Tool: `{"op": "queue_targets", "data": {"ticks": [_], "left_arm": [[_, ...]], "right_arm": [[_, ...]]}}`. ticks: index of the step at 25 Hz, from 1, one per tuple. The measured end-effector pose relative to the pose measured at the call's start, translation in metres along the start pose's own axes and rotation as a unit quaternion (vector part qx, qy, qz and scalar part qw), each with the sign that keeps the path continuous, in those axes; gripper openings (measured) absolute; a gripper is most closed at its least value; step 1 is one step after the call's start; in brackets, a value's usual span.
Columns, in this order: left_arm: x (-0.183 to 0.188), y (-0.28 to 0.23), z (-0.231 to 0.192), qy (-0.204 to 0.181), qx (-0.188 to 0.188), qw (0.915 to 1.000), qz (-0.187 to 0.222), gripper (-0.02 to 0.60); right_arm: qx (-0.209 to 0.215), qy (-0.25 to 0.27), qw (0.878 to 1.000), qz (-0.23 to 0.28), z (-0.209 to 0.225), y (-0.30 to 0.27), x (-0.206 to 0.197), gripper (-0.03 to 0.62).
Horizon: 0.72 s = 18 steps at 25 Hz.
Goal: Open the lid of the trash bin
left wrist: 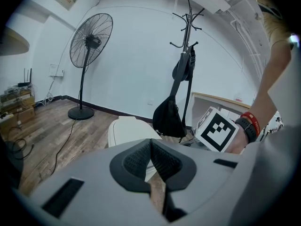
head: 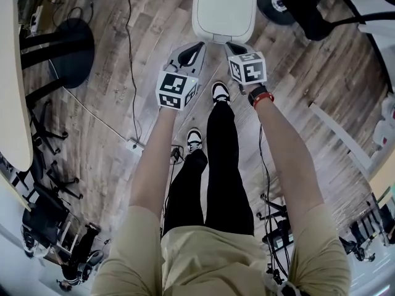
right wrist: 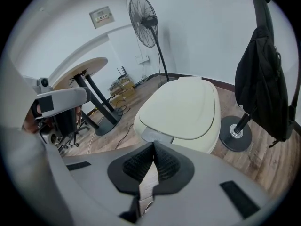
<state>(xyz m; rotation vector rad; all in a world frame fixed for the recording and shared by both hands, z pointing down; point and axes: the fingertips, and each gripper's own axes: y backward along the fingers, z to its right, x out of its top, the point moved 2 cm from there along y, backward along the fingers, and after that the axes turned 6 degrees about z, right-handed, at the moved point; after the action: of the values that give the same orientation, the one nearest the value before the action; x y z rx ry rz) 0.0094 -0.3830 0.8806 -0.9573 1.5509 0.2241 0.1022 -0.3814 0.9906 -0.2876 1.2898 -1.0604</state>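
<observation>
Fingers (left wrist: 136,161) of left gripper (head: 197,45) and right gripper (head: 231,45) closed, empty, trash bin (head: 223,8) just beyond, lid (right wrist: 183,109) down.

1. This looks like an office or workroom, with plain white walls and a wood-plank floor (head: 117,85).
2. A round pale surface (right wrist: 81,68) stands on black legs, with office chairs (right wrist: 66,120) beside it.
3. A pedestal fan (left wrist: 91,44) stands near a coat stand (left wrist: 187,29) with a black bag (left wrist: 168,117) hung on it.
4. Loose cables (head: 130,48) and a power strip (head: 133,144) lie on the floor.
</observation>
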Motion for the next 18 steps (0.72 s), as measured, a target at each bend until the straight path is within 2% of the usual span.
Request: {"op": "queue_targets", "data": {"ticks": [4,9,18], "left_arm": [[-0.0001,-0.0019,-0.0035,-0.001,0.0,1.0,-0.003,0.021],[-0.004,-0.002,-0.0027,0.01,-0.015,0.9997,-0.016,0.021],[-0.0015,-0.007,0.0021,0.012,-0.009,0.9998,-0.012,0.021]], "right_arm": [[0.0,0.0,1.0,-0.001,-0.0005,-0.0029,0.0011,0.002],[-0.003,0.023,1.0,-0.012,-0.0038,-0.0037,0.0054,0.002],[0.01,0.024,1.0,-0.014,0.0004,-0.0005,0.0062,0.008]]}}
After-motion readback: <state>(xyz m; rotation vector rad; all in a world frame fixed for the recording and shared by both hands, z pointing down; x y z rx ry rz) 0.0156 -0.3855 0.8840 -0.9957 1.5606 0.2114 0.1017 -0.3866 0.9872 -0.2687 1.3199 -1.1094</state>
